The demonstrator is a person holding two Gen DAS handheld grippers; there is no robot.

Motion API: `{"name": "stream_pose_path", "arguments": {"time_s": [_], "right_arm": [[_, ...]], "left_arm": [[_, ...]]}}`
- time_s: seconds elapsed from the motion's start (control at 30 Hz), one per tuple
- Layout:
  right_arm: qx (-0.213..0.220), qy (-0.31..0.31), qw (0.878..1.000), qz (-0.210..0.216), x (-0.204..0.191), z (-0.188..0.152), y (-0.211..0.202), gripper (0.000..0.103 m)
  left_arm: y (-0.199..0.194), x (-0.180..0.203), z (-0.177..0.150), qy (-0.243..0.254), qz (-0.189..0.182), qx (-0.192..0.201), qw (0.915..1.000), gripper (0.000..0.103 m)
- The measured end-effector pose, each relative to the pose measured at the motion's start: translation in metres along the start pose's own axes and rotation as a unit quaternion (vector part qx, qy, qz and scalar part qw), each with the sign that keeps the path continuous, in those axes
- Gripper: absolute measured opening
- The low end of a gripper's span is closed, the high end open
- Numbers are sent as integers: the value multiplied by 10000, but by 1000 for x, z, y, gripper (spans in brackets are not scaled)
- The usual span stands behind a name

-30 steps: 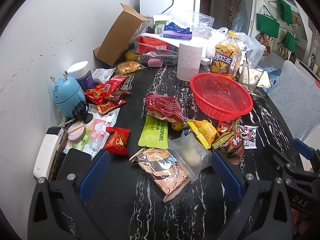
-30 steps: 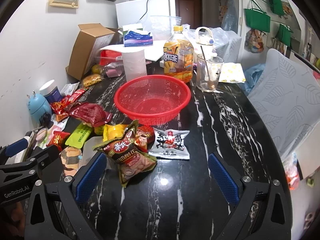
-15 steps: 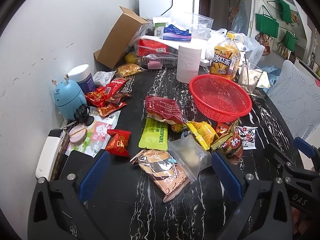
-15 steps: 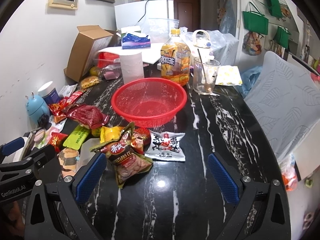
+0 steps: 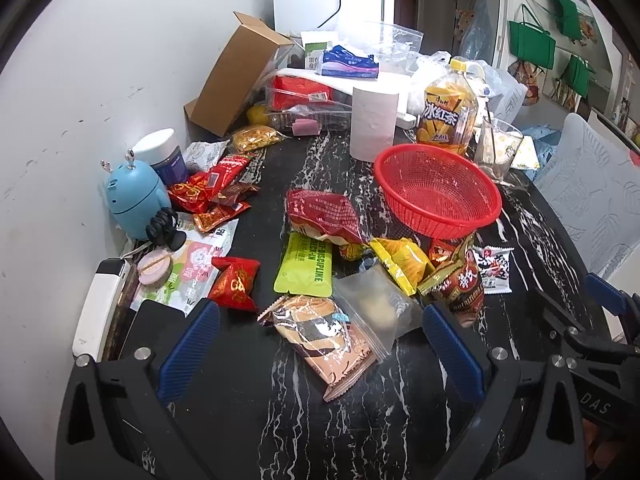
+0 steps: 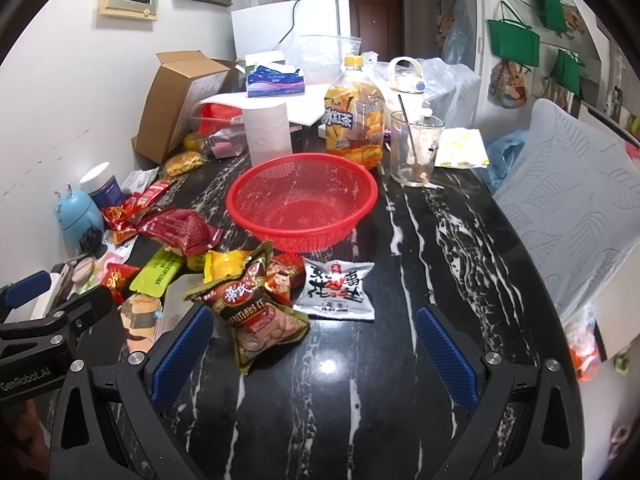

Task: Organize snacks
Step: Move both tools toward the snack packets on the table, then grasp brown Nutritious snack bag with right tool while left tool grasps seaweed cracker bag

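Observation:
An empty red mesh basket (image 5: pixel 438 196) (image 6: pixel 302 204) stands mid-table on the black marble top (image 6: pixel 360 380). Snack packs lie scattered in front of it: a brown striped pack (image 5: pixel 324 340), a clear zip bag (image 5: pixel 376 308), a lime-green pouch (image 5: pixel 306 270), a dark red bag (image 5: pixel 324 214) (image 6: pixel 180 230), a yellow pack (image 5: pixel 400 260), a peanut bag (image 6: pixel 252 312) and a white peanut packet (image 6: pixel 338 290). My left gripper (image 5: pixel 320 350) hangs open just over the striped pack. My right gripper (image 6: pixel 312 354) is open near the peanut bag, holding nothing.
Along the wall at left sit a blue gadget (image 5: pixel 136 196), a white jar (image 5: pixel 160 156), more red packets (image 5: pixel 208 192) and a cardboard box (image 5: pixel 236 76). Behind the basket stand a paper roll (image 6: pixel 268 132), an iced tea bottle (image 6: pixel 354 120) and a glass (image 6: pixel 416 148). A chair (image 6: pixel 576 208) is at right.
Both grippers have drifted slightly back and upward, so the table's contents sit a little lower and farther in view. Nothing on the table has moved.

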State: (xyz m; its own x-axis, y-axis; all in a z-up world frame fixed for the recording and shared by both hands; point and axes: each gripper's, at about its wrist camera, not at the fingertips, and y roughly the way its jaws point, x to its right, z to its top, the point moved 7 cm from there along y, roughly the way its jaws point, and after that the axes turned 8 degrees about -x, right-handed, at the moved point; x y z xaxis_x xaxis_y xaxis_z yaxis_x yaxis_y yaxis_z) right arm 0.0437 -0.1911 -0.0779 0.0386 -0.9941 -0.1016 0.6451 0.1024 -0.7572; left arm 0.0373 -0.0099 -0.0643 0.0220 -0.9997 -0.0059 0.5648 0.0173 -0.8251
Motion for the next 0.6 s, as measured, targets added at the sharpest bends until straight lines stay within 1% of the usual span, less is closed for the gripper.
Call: {"name": "stream_pose_path", "arguments": {"time_s": [0.17, 0.27, 0.43, 0.5, 0.6], "right_arm": [[-71, -68, 9999, 39, -1, -9, 4, 103], [-218, -3, 9996, 190, -2, -18, 9, 103], [-293, -147, 9993, 176, -4, -31, 21, 103], [-211, -202, 9993, 217, -5, -34, 25, 103], [-368, -225, 9987, 287, -8, -42, 32, 103]], "left_arm": [[5, 4, -8, 48, -17, -34, 10000, 103], [9, 4, -14, 78, 9, -48, 10000, 103], [25, 3, -26, 56, -16, -236, 9997, 103], [32, 2, -30, 11, -39, -315, 9995, 103], [40, 1, -32, -24, 13, -351, 9994, 103]]}}
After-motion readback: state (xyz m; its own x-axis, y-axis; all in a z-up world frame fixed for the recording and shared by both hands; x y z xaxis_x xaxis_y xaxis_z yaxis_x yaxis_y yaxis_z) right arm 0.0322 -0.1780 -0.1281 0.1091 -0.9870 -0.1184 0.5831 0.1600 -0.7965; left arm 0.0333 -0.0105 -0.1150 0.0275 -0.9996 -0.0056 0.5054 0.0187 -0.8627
